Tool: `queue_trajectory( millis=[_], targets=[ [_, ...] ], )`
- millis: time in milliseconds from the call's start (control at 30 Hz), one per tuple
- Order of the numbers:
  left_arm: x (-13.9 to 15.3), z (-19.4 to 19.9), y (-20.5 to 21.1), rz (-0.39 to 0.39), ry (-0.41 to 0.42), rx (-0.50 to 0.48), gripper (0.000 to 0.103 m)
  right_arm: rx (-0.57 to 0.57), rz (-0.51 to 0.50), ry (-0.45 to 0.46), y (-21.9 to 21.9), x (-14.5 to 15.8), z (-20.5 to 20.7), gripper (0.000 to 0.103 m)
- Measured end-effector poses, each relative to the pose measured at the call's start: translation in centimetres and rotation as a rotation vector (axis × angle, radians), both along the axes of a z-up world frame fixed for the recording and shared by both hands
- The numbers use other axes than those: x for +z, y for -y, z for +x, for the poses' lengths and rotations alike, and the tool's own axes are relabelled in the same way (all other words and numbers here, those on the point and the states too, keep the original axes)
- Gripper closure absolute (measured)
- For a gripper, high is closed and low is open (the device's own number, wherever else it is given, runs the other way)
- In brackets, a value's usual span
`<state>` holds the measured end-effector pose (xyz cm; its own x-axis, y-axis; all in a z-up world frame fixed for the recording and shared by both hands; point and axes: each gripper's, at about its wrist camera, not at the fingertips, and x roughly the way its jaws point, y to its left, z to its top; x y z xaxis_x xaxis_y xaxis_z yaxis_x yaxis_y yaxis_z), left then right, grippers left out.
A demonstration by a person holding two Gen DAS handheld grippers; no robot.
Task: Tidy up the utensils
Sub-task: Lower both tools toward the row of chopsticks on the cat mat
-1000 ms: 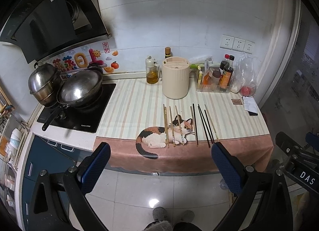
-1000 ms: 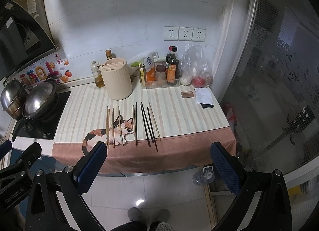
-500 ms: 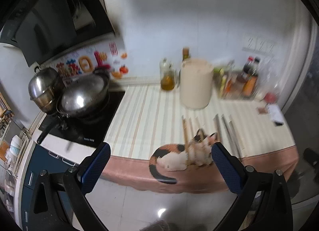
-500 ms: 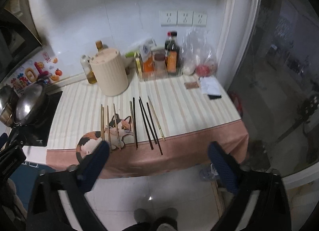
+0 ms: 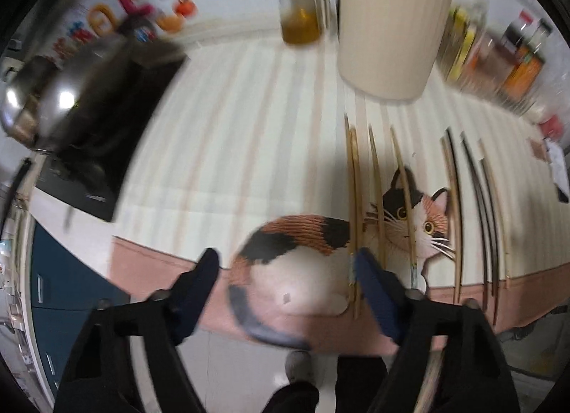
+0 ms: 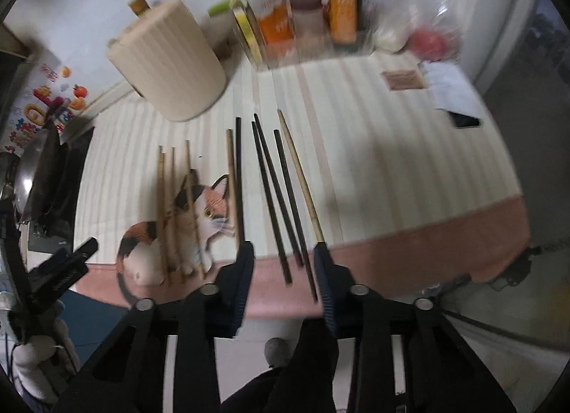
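Several chopsticks lie side by side on a striped cloth with a cat picture (image 5: 409, 213). The pale wooden chopsticks (image 5: 354, 199) sit on the cat, and the black chopsticks (image 6: 274, 192) lie to their right. A cream ribbed utensil holder (image 5: 390, 28) (image 6: 167, 60) stands behind them. My left gripper (image 5: 286, 270) hovers over the cat's body, jaws closing, nothing between them; its right finger is beside the leftmost wooden chopsticks. My right gripper (image 6: 284, 261) is over the cloth's front edge, jaws closing, with the black chopsticks' near ends in the gap and the pads not pressing them.
A wok and a pot (image 5: 71, 92) sit on the black hob at the left. An oil bottle (image 5: 299, 10) stands beside the holder, and sauce bottles (image 6: 342, 3) and a bag line the back wall. Paper and a phone (image 6: 463, 120) lie at the right. The floor is below the front edge.
Both grippers have dropped down and forward, close to the counter's front edge and the chopsticks. Both pairs of jaws have narrowed, the right more than the left.
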<state>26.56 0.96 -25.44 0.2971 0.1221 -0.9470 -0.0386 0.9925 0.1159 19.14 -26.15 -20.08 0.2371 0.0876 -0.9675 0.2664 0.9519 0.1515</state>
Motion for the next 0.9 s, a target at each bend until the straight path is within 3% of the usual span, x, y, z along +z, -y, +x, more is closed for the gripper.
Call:
queue_trajectory(
  millis=[67,233,400,567,767,867,900],
  targets=[
    [-2.6,1.7,0.6,-0.021,-0.072,0.024,0.064,0.008,0.008,-0.04,1.0,-2.5,2.5,0.075],
    [-5.5,3.9,1.9,-0.054,-0.124,0.066,0.064,0.031,0.041,-0.14,3.7,-9.5,8.5,0.075],
    [-6.5,5.3,3.0,-0.11,-0.162,0.109,0.064,0.075,0.06,-0.189,4.1,-13.1,11.4,0.075],
    [-6.5,6.2,6.1,-0.166,-0.172,0.067,0.064,0.12,0.067,-0.211,3.6,-14.5,12.9,0.075],
    [-8.5,6.9,9.2,-0.151,-0.218,0.009,0.064,0.149,0.066,-0.223,2.7,-15.3,13.8,0.076],
    [-8.8,7.2,10.7,-0.116,-0.214,-0.022,0.078,0.165,0.03,-0.219,2.1,-15.5,13.9,0.087],
    [-8.6,7.4,11.3,-0.1,-0.198,-0.037,0.088,0.171,0.046,-0.215,1.9,-15.6,13.9,0.091]
  ],
)
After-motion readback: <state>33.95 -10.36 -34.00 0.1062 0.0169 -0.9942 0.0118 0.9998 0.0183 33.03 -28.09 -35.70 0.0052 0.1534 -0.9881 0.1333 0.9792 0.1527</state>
